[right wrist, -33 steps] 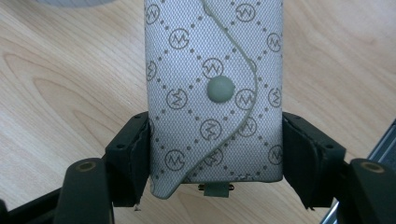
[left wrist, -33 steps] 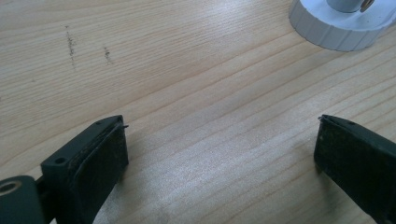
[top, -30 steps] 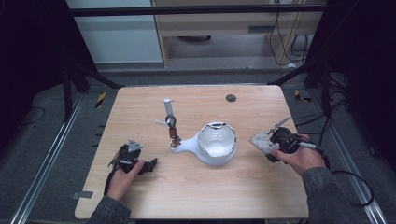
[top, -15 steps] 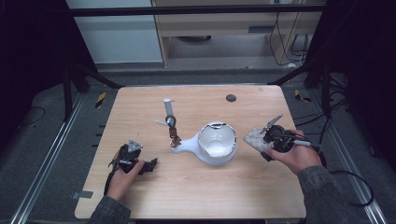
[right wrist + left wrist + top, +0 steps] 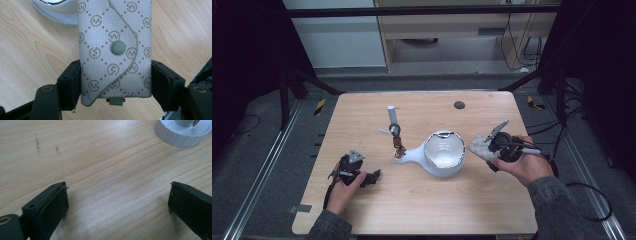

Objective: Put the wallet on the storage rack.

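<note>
A grey patterned pouch (image 5: 115,37) with a round snap button sits between the jaws of my right gripper (image 5: 116,73), which is shut on its two sides. In the high view the right gripper (image 5: 486,147) holds the pouch (image 5: 477,145) just above the table, close to the right of a white round bowl-shaped piece (image 5: 443,155). Its ribbed rim (image 5: 57,12) lies just beyond the pouch. My left gripper (image 5: 373,176) rests low at the table's front left. Its jaws stand wide open over bare wood (image 5: 117,195).
A slim post (image 5: 392,117) with small things hanging on it rises left of the white piece, joined to it by a white neck (image 5: 409,156). A white ribbed base (image 5: 180,133) lies ahead of the left gripper. A dark disc (image 5: 459,105) sits near the table's far edge.
My right gripper has carried the pouch a little left toward the white piece and slightly upward. The left gripper has stayed where it was.
</note>
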Demonstrator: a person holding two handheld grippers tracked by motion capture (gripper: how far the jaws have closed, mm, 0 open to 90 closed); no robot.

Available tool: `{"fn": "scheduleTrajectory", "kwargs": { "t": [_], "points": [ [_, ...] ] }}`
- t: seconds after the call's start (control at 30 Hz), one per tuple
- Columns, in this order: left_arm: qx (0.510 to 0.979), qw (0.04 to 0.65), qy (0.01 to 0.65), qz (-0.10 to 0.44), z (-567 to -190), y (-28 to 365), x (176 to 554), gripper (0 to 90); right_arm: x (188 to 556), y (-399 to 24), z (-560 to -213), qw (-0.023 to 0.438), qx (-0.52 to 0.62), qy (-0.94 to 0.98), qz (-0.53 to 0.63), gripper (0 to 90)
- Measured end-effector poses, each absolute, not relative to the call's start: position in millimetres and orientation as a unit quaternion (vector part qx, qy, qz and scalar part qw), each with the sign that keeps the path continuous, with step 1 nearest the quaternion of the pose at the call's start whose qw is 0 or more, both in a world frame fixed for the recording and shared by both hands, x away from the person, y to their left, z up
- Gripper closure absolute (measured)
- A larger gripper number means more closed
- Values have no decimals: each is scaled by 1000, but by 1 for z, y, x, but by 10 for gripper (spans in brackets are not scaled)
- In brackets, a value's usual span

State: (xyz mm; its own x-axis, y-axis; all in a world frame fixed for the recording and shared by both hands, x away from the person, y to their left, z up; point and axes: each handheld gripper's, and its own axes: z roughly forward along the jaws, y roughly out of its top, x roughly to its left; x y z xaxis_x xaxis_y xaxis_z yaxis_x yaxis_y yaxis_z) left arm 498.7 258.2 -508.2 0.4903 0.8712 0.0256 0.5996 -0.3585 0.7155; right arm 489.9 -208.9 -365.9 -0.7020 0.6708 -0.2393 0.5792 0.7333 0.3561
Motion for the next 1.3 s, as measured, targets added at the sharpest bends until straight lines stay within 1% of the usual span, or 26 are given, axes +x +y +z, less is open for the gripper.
{"fn": "scheduleTrajectory", "kwargs": {
  "t": [0.87,1.3],
  "points": [
    [798,329,460,206,-508,258,499,19,478,-191,-348,196,311,919,141,317],
    [798,330,461,206,-508,258,499,18,473,-168,-343,197,279,930,138,317]
  ]
}}
